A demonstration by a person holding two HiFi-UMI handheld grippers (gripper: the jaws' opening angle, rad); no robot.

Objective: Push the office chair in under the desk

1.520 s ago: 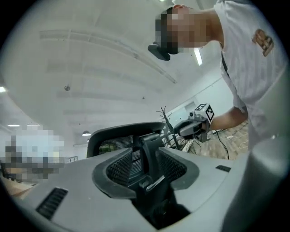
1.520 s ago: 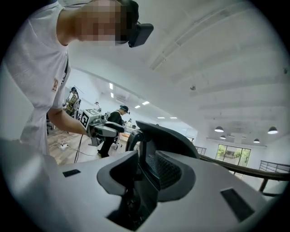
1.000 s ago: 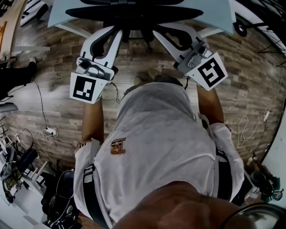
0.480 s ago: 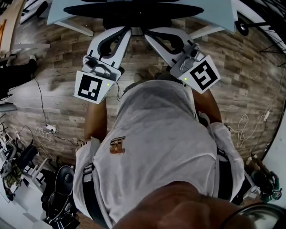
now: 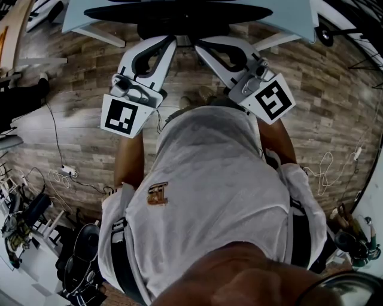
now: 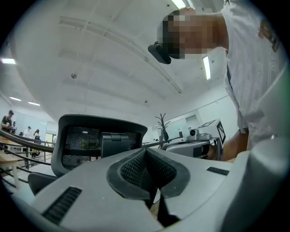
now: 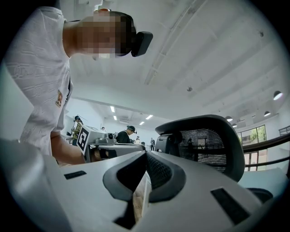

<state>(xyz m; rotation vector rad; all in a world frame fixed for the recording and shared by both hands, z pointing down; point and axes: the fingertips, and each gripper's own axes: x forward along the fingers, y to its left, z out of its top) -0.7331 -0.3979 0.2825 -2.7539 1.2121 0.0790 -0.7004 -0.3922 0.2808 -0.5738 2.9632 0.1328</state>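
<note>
Shows black mesh-backed office chair [image 5: 178, 12] at top centre of the head view, against pale grey desk top [image 5: 287, 18]. Shows white left gripper [image 5: 170, 40] and white right gripper [image 5: 201, 43] just below, both clenched, empty, tips near the chair.

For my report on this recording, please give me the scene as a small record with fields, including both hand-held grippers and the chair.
floor: wooden planks
office chair: black mesh back, standing at the desk
left hand-held gripper: shut, empty, pointing toward the chair back
right hand-held gripper: shut, empty, pointing toward the chair back
contact with chair: cannot tell
</note>
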